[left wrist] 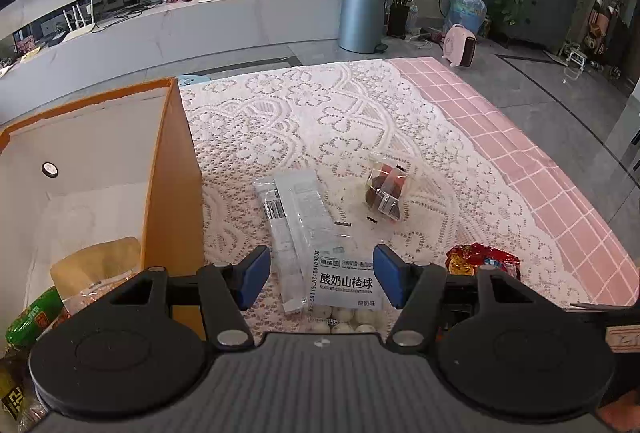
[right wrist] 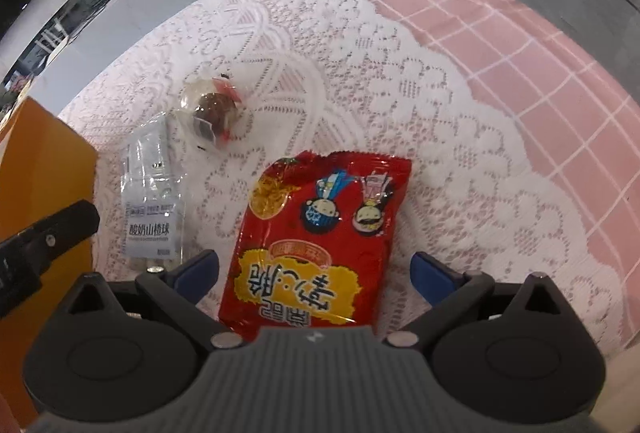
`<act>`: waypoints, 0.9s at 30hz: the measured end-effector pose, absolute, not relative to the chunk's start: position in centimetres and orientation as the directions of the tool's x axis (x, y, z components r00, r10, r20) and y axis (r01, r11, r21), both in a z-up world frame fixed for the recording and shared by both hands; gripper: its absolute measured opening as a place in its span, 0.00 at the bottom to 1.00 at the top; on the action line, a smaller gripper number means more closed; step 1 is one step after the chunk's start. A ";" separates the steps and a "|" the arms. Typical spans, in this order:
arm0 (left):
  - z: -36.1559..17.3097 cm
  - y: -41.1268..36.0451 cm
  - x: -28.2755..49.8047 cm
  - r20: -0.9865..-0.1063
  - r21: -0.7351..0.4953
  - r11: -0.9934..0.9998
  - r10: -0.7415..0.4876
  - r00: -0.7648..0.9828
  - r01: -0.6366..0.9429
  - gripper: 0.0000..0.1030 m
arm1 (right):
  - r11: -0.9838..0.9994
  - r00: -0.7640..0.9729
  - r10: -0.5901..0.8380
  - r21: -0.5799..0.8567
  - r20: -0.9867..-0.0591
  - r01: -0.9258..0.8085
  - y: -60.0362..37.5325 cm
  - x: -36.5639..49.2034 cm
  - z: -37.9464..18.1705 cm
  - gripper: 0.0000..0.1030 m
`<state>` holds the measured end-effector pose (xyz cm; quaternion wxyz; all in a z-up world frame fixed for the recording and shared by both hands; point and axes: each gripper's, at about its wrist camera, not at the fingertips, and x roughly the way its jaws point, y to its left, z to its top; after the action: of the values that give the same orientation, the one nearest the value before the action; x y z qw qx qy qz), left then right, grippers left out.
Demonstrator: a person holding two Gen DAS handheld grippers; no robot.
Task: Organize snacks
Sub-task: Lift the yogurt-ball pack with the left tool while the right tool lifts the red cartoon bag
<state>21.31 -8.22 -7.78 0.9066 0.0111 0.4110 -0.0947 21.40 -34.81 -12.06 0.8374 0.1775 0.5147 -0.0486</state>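
Left tongs: spread wide, nothing gripped; poised low over the clear pack, blue pads either side of its printed label, apparently lined up for a pinch across the narrow width.

Right tongs: likewise gaping, nothing gripped; straddling the near end of the red bag, pads clear of the foil on both sides, seemingly set to close on the bag's lower half.

Clear pack: flat on the lace, white balls visible at the near end, long axis running away from the tongs; just beside the box, so a short carry leftward looks likely.

Red bag: flat, print upside down to the camera, right of the clear pack and apart from it; slick foil, probably prone to slipping under a shallow bite.

Candy bundle: small crinkled clear wrap with dark red pieces, farther out on the lace, beyond both packs, untouched.

Box: orange outside, white inside, open top, at the left of the tabletop; already holding a tan pouch and a green packet, presumably the collecting point.

Progress: judged partway through, three snacks left on the lace.

Tabletop: pink grid cloth under white lace.
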 end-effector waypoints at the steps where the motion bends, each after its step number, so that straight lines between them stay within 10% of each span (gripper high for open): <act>1: -7.9 -8.2 21.4 -0.749 -0.055 0.982 -0.161 0.643 0.181 0.68 | 0.937 0.466 0.080 0.226 -0.881 0.265 -34.5 21.5 -12.1 0.96; 10: -9.3 -9.0 22.0 -0.797 -0.031 0.977 -0.153 0.584 0.213 0.74 | 0.979 0.446 0.034 0.119 -0.895 0.164 -33.8 22.4 -11.9 0.81; 27: -13.0 -11.6 22.5 -0.810 0.089 0.953 -0.099 0.578 0.289 0.86 | 1.000 0.481 -0.002 0.002 -0.877 0.008 -35.3 20.9 -12.4 0.82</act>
<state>22.46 -11.64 -13.02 0.8818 0.1064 0.4460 -0.1101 20.94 -35.31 -12.39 0.8606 0.0026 0.5093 -0.0029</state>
